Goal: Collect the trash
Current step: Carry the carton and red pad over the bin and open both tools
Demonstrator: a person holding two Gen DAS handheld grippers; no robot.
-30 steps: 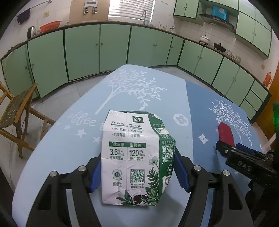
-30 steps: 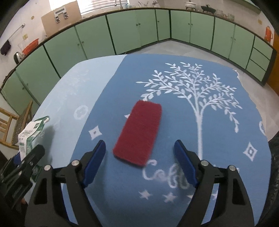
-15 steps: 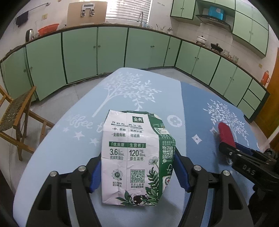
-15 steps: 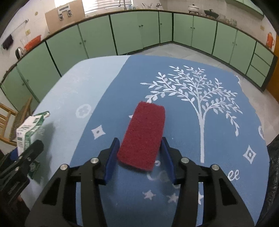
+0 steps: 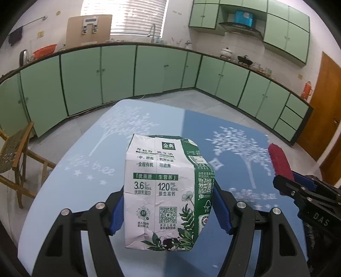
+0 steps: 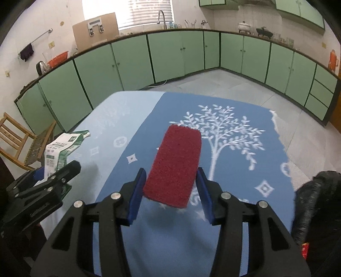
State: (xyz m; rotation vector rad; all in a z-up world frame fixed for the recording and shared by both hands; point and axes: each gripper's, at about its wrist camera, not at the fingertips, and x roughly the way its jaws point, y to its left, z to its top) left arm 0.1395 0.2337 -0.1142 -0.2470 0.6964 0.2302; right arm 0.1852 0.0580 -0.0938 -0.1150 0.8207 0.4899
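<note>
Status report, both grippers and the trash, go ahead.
Left gripper shut on milk carton. Right gripper shut on red scouring pad. Both clear of tablecloth.

A home kitchen: green cabinets point(image 6: 132, 61) are lining the far walls, with a sink faucet point(image 6: 161, 18) under the window and pots point(image 6: 244, 26) sitting on the counter.

Green cabinets point(image 5: 81, 78), blinds-covered window point(image 5: 127, 17), grey tiled floor point(image 6: 213, 83), wooden chair point(image 5: 15, 157)
</note>
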